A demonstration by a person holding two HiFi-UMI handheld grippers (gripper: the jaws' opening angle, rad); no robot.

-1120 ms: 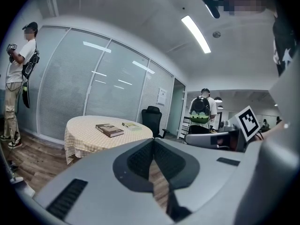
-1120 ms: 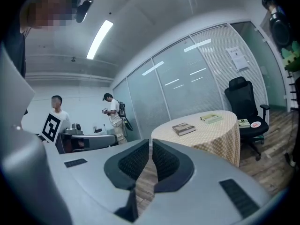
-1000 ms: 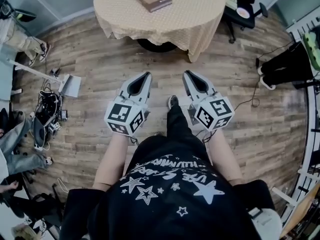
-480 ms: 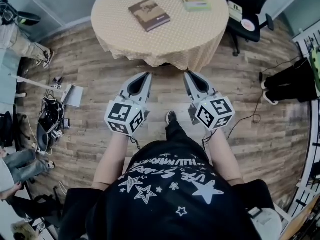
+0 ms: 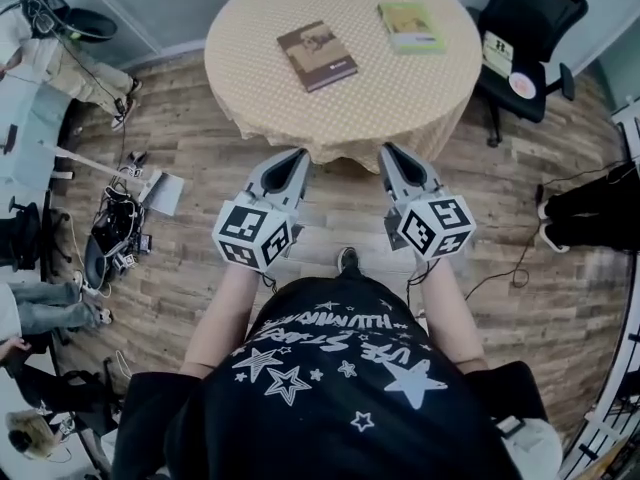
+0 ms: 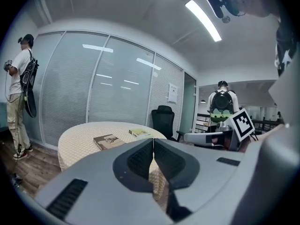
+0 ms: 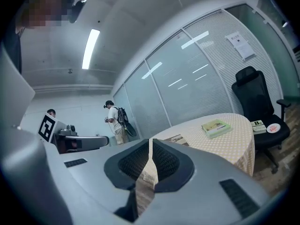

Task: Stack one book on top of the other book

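A brown book (image 5: 317, 56) lies on the round table (image 5: 440, 98) left of centre, and a green book (image 5: 411, 27) lies apart from it at the far right. Both books also show ahead in the gripper views: brown book (image 6: 108, 141), green book (image 6: 140, 133), and green book (image 7: 216, 128). My left gripper (image 5: 298, 156) and right gripper (image 5: 388, 151) are held side by side just short of the table's near edge. Both are shut with nothing between the jaws.
A black office chair (image 5: 525, 28) stands right of the table, carrying a small book and a disc. Cables and gear (image 5: 115, 230) lie on the wooden floor at left. Other people stand around the room's edges (image 6: 19, 93).
The table and books have come nearer, lower in the head view. Both grippers have advanced together up to the table's edge, still shut.
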